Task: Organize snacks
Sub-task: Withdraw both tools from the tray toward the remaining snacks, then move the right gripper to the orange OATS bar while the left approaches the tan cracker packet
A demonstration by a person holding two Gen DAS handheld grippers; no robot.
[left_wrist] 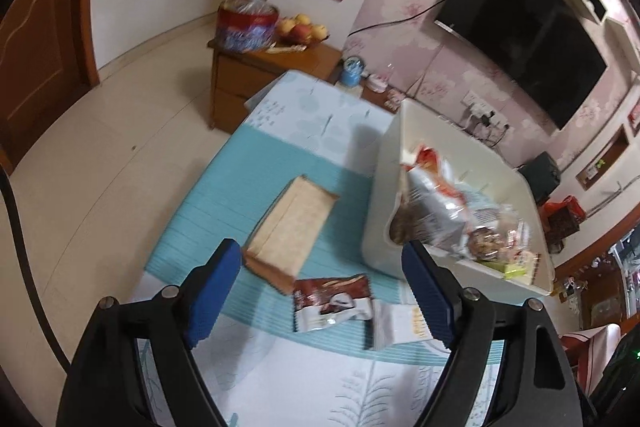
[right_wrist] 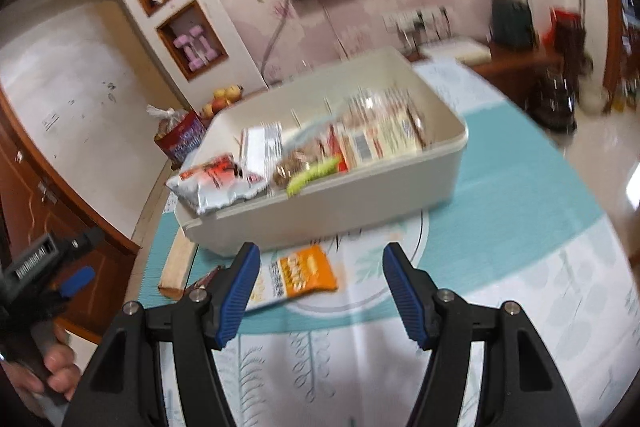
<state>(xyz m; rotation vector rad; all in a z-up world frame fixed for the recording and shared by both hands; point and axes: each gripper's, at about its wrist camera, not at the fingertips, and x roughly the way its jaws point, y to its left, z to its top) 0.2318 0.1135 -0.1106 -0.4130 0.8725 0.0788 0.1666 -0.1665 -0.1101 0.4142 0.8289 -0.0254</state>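
A cream plastic bin (left_wrist: 384, 183) (right_wrist: 360, 211) stands on the table and holds several snack packets, with a silver and red bag (left_wrist: 436, 195) (right_wrist: 216, 183) hanging over its near rim. My left gripper (left_wrist: 320, 279) is open and empty above a brown and white packet (left_wrist: 332, 301) and a white and orange packet (left_wrist: 400, 323). A flat tan box (left_wrist: 288, 231) lies beyond them. My right gripper (right_wrist: 320, 271) is open and empty just above the orange packet (right_wrist: 296, 277), in front of the bin. The left gripper's side (right_wrist: 60, 267) shows at far left.
The table has a teal and white patterned cloth (left_wrist: 256, 163) (right_wrist: 520, 219). A wooden side cabinet (left_wrist: 256, 75) holds a wrapped red basket (left_wrist: 246, 27) and a fruit bowl (left_wrist: 302, 29). A black television (left_wrist: 520, 31) hangs on the pink wall. Tiled floor lies to the left.
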